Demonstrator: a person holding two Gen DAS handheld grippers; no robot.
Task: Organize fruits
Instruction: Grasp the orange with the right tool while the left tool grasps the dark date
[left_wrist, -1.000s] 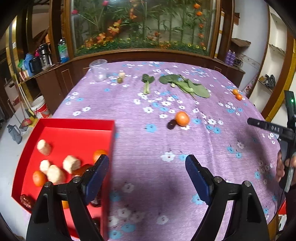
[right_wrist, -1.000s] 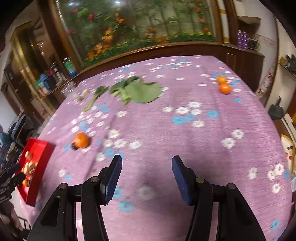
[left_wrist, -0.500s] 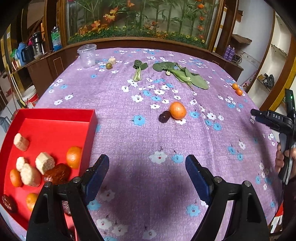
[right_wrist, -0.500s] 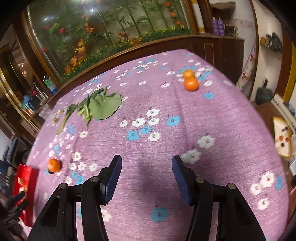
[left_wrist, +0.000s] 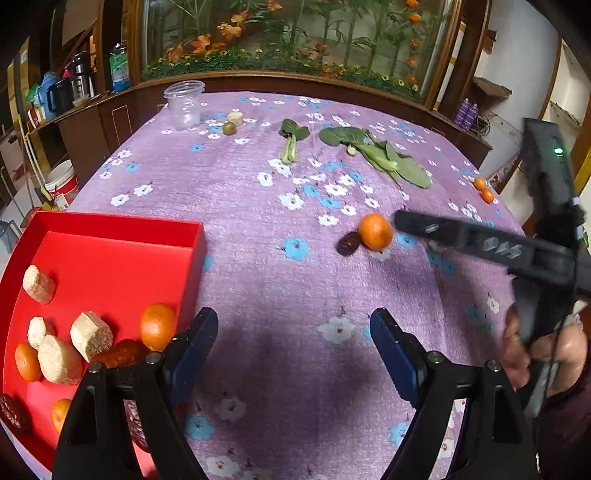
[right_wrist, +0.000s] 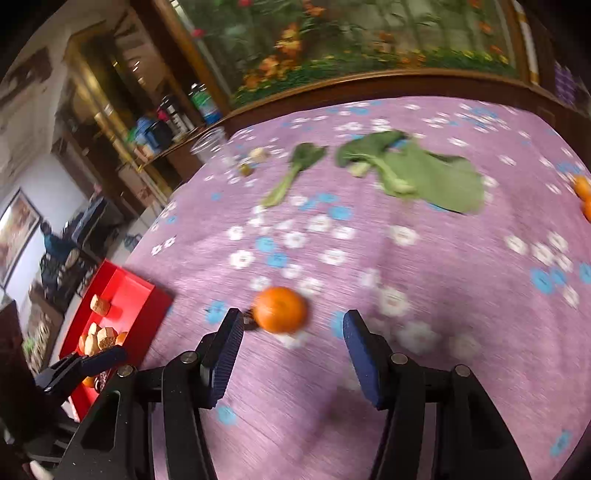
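An orange (left_wrist: 375, 231) lies mid-table on the purple flowered cloth, touching a dark date (left_wrist: 348, 243). My right gripper (right_wrist: 291, 338) is open, the orange (right_wrist: 280, 309) just ahead between its fingertips; the date (right_wrist: 249, 319) is mostly hidden behind the left finger. In the left wrist view the right gripper's finger (left_wrist: 461, 236) ends beside the orange. My left gripper (left_wrist: 291, 343) is open and empty at the red tray's (left_wrist: 110, 225) right edge. The tray holds oranges, pale chunks and dates. Two small oranges (left_wrist: 484, 189) lie at the far right.
Leafy greens (left_wrist: 376, 155) and a smaller stalk (left_wrist: 291, 140) lie at the back. A clear plastic jar (left_wrist: 184, 105), a green fruit (left_wrist: 229, 128) and a pale chunk (left_wrist: 235, 118) stand at the back left. The tray overhangs the table's left edge.
My right gripper has swung left from the far-right oranges to the middle orange. My left gripper has moved slightly forward beside the tray, still open.
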